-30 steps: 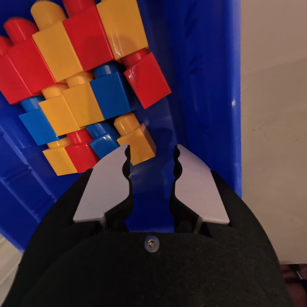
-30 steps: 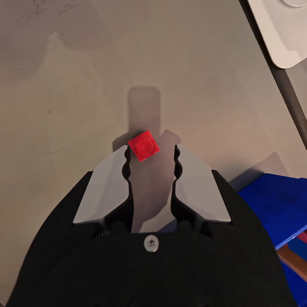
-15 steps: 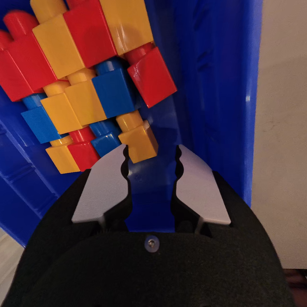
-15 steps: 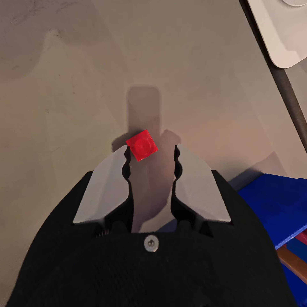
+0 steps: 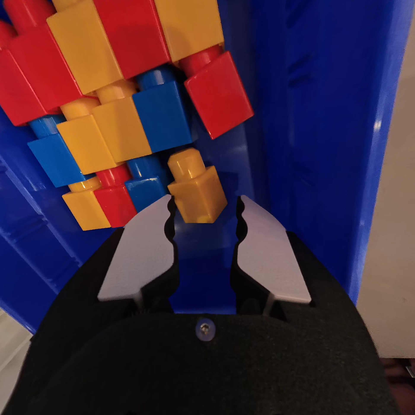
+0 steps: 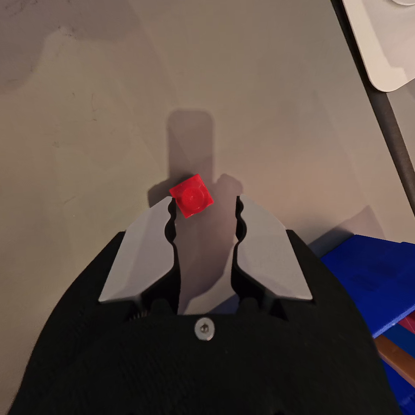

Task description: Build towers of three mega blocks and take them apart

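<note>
In the left wrist view a blue bin (image 5: pixel 314 112) holds several red, yellow and blue mega blocks (image 5: pixel 125 94) lying on their sides. A single yellow block (image 5: pixel 195 193) lies nearest, its lower end between my fingertips. My left gripper (image 5: pixel 205 199) is open; the left pad is close beside the block and a gap shows on the right side. In the right wrist view a red block (image 6: pixel 191 195) stands on the grey table (image 6: pixel 89 112), seen from above. My right gripper (image 6: pixel 204 199) is open above it, with the block near the left fingertip.
The blue bin's right wall (image 5: pixel 377 157) stands close to my left gripper, with table beyond it. In the right wrist view a blue bin corner (image 6: pixel 370 280) is at lower right, and a white object (image 6: pixel 386 45) lies past a dark strip at upper right. Across from one pair of fingers to the other is roughly 35 centimeters.
My left gripper has moved forward into the bin, so the yellow block now sits between its fingertips. The right gripper and the red block have barely shifted.
</note>
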